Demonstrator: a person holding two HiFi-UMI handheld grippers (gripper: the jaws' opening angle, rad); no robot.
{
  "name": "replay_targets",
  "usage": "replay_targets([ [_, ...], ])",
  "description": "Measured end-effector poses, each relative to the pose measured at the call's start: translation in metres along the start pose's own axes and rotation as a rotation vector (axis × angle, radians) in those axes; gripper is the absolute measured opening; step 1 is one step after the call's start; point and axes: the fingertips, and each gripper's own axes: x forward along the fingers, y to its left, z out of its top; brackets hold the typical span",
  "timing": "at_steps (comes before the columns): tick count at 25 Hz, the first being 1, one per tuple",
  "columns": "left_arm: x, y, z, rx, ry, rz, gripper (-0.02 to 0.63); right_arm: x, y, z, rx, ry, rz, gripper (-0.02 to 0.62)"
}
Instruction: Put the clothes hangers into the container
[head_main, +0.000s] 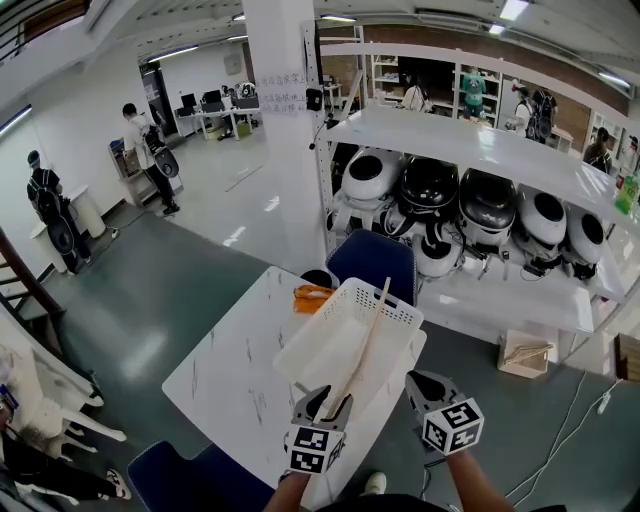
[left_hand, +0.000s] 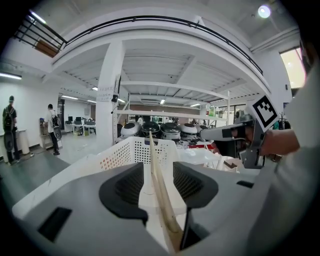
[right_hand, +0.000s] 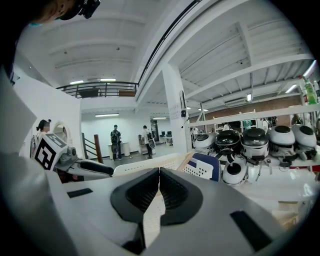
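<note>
- Got the left gripper (left_hand: 158, 165) spread wide around the wooden hanger (head_main: 368, 335), no pinch.
- Got the right gripper (right_hand: 159, 170) pressed together, empty.
- Looks light, stiff, kinda slick; best grabbed mid-arm.

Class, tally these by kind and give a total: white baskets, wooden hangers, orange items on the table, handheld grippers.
White basket: 1
Wooden hanger: 1
Orange item: 1
Grippers (left gripper, right gripper): 2
Total: 5
</note>
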Motion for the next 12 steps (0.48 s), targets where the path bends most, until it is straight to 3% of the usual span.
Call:
replay_targets([
  [12, -0.030, 0.001, 0.000, 0.010, -0.026, 0.005, 0.175, -0.013, 0.025, 0.000, -0.004, -0.009, 0.004, 0.018],
])
